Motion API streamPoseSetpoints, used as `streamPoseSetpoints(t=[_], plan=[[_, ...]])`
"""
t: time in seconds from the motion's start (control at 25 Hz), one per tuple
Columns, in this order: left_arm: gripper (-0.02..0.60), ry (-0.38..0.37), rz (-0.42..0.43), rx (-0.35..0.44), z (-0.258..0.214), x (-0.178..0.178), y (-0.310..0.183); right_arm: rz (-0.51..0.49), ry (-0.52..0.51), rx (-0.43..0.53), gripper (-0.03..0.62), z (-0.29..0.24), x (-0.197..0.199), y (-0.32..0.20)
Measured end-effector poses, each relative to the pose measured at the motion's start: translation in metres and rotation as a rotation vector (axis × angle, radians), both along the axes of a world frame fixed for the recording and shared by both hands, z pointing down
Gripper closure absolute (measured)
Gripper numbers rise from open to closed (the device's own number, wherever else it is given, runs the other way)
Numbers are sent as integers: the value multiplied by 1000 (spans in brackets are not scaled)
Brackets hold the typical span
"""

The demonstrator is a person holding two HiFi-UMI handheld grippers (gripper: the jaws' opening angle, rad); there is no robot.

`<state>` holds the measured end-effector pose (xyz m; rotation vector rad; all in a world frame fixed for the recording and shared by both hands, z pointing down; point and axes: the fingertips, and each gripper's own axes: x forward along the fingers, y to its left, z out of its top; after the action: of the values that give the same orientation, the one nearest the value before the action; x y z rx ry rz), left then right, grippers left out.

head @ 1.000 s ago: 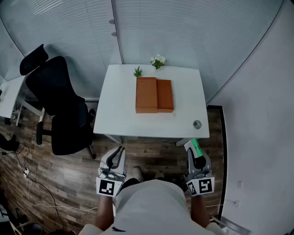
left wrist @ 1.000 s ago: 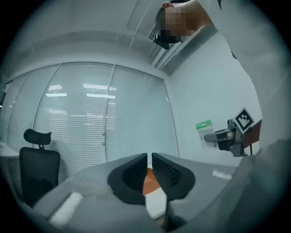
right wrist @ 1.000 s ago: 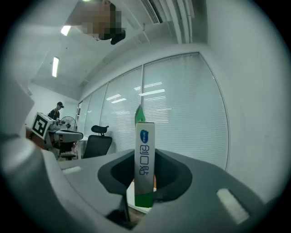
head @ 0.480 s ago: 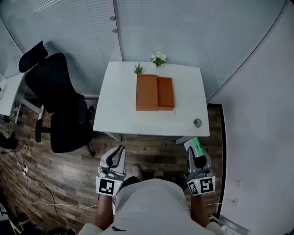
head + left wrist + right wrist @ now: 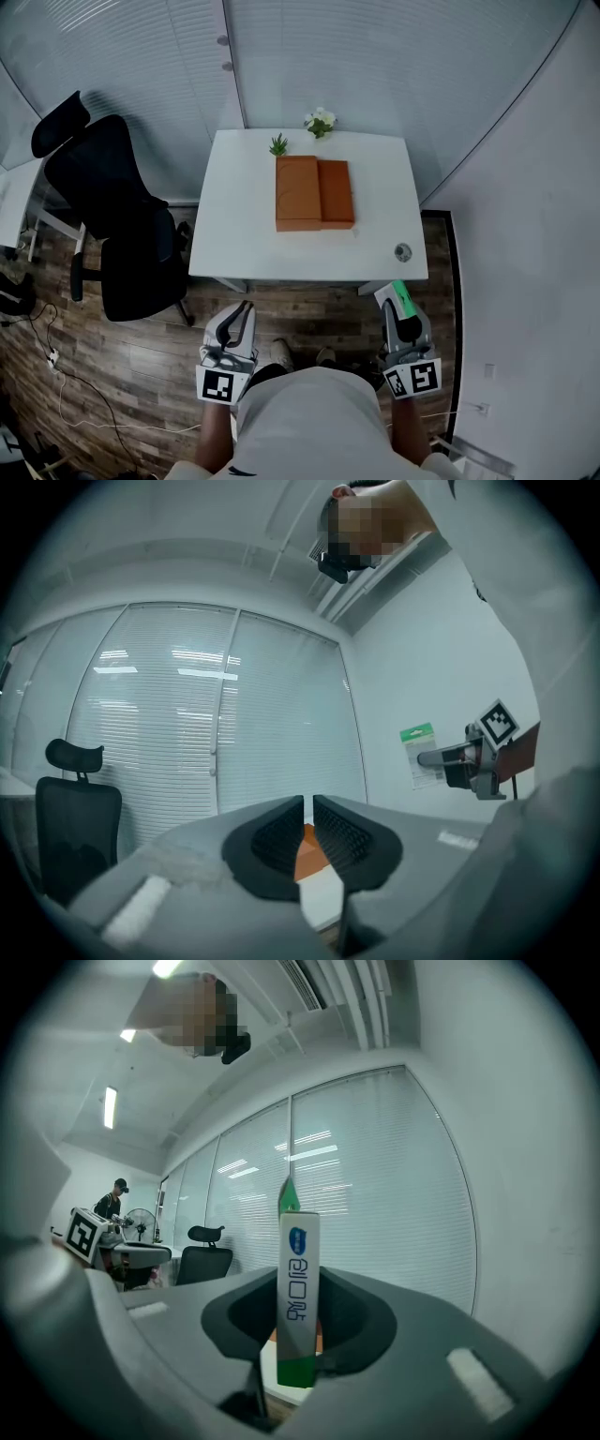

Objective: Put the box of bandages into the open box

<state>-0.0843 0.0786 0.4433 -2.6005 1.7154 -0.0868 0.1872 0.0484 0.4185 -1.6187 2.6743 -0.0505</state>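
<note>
Round obj (image 5: 402, 252) on table (image 5: 244, 216) too small to ID; bandage box (image 5: 299, 1279) faces hidden between R gripper's (image 5: 299, 1340) fingers (image 5: 362, 1322).

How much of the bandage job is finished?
Done: the box of bandages is gripped in the right gripper. In hand: it is held low, short of the table. Left: carry it to the orange open box and drop it in. The left gripper is empty.

On your bandage box (image 5: 298, 1321), at the centre of the right gripper view, a blue oval logo (image 5: 298, 1240) sits above large blue characters (image 5: 297, 1290) running down the white face; you cannot read them as words. Low in the head view, a black-and-white square marker (image 5: 217, 383) stands on your left gripper (image 5: 242, 314), and another on your right gripper (image 5: 397, 302).
</note>
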Motion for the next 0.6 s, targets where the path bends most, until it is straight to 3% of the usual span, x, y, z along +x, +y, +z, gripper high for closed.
streamPoseSetpoints(t=[0.36,0.6], plan=[[541,13,57,-15,0,-17,-9,1,30,25,507,-8,-27,-25],[541,-26,105,-46,9,-25,-25,11,1,38,508,-14,-42,-52]])
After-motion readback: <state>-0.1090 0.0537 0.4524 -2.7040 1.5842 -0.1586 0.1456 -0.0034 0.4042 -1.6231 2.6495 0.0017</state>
